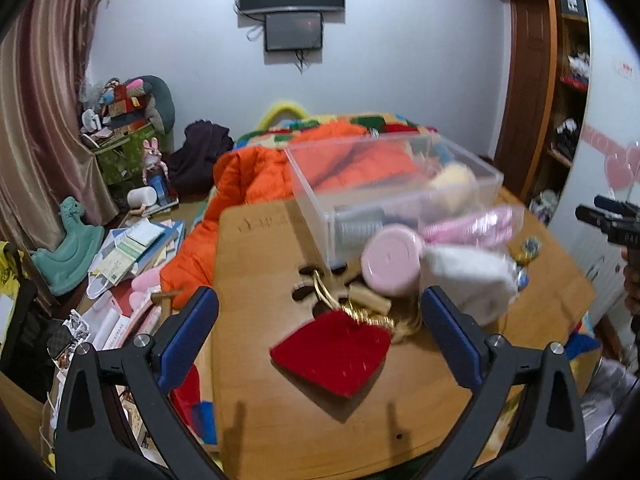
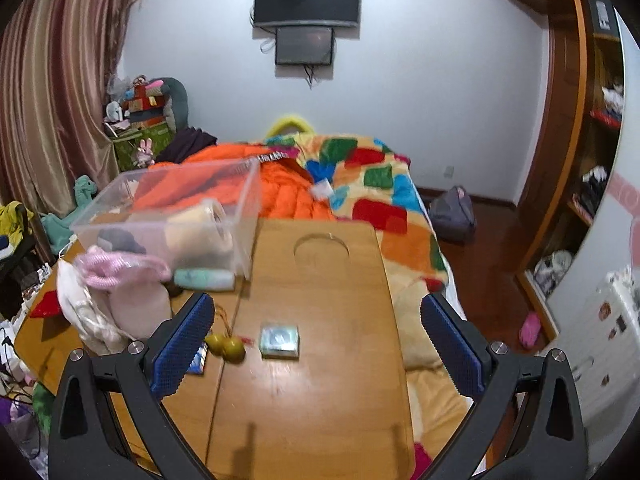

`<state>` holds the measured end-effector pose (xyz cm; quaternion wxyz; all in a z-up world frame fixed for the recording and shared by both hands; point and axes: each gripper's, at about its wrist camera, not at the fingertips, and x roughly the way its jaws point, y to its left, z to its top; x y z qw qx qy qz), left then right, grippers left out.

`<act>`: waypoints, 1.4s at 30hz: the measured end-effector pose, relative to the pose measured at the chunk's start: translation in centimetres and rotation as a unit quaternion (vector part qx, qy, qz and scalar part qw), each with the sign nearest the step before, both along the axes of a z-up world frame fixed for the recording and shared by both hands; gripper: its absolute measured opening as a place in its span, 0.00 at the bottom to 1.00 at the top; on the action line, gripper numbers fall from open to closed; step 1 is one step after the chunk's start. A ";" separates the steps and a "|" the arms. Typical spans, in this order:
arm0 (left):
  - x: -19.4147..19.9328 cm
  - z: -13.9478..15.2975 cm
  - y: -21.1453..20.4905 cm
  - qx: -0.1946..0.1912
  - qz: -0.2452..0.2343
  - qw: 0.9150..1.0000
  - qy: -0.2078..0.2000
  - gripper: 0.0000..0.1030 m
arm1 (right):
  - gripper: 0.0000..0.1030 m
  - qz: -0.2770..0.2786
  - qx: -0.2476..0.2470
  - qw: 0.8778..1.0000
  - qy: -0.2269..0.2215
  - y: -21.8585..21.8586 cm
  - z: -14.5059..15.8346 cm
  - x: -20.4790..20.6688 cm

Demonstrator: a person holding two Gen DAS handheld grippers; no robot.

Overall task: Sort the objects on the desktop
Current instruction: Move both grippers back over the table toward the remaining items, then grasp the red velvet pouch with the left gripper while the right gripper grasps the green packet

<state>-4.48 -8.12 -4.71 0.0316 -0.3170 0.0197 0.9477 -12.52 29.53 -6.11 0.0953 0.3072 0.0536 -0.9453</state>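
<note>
Your left gripper (image 1: pixel 320 334) hangs with its jaws spread wide and nothing between them, above the red pouch (image 1: pixel 334 354) that lies flat on the wooden table (image 1: pixel 260 248). That pouch looks like your next pick. Its gold cord (image 1: pixel 326 294) runs back toward the pile, so lower straight down and close on the red cloth itself, clear of the cord, or you may drag the pink round tin (image 1: pixel 392 260) and the white cloth (image 1: pixel 468 276) along with it. The clear plastic bin (image 1: pixel 396 196) stands at the far side, just behind that pile, already holding a few soft things; lift high enough to clear its near wall before you let go.

Your right gripper (image 2: pixel 318 338) is likewise wide open and holds nothing. It is tilted down over the table's near right part, with the small square packet (image 2: pixel 280 341) between its fingers' line and the two yellow-green gourds (image 2: pixel 226 346) close by the left finger (image 2: pixel 182 346). Keep it well apart from the left gripper's path to the bin
</note>
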 end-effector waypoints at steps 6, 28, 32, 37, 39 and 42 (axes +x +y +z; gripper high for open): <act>-1.1 -2.8 1.3 0.006 -0.046 0.998 -0.048 0.99 | 1.00 -0.015 -0.012 0.999 -0.048 1.2 -2.7 -0.8; -5.2 -6.9 1.6 -0.001 -0.012 0.996 -0.091 0.98 | 0.67 0.040 0.012 0.993 -0.107 -2.9 -7.5 -4.3; -4.9 -6.6 1.5 0.000 -0.017 0.997 -0.080 0.77 | 0.57 0.048 0.017 0.993 -0.108 -3.3 -7.8 -4.5; -4.7 -6.3 1.4 0.000 -0.020 0.997 -0.073 0.58 | 0.43 0.051 0.015 0.993 -0.105 -3.5 -7.7 -4.6; -4.5 -6.3 1.3 0.001 -0.021 0.997 -0.070 0.50 | 0.35 0.054 0.016 0.993 -0.104 -3.6 -7.6 -4.6; -4.1 -6.3 1.1 0.005 -0.018 0.998 -0.065 0.42 | 0.30 0.056 0.017 0.993 -0.103 -3.7 -7.6 -4.5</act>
